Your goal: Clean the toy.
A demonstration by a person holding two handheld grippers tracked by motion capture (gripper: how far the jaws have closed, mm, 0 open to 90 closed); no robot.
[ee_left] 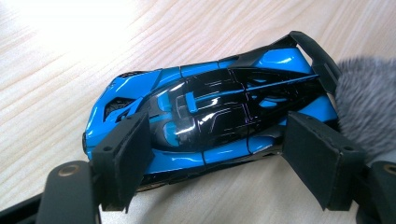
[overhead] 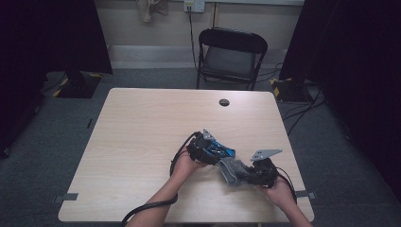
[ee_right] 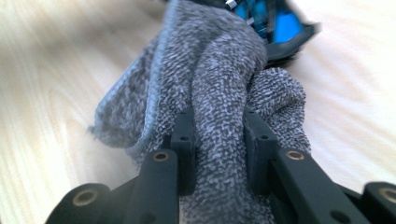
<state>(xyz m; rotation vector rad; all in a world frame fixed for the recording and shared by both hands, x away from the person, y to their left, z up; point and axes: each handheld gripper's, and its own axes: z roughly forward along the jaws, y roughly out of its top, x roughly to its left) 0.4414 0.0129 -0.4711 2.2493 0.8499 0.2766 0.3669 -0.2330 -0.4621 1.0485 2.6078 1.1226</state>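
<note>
On the desk: we keep left hand-held gripper clamped across car, right hand-held gripper pinching cloth, wiping lightly at its tail.

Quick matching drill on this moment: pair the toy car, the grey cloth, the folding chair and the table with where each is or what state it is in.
1 toy car
2 grey cloth
3 folding chair
4 table

A pinched in the right tongs
B on the floor beyond the table
C between the left tongs
D light wood, under both hands

Pairs: 1-C, 2-A, 3-B, 4-D
</note>
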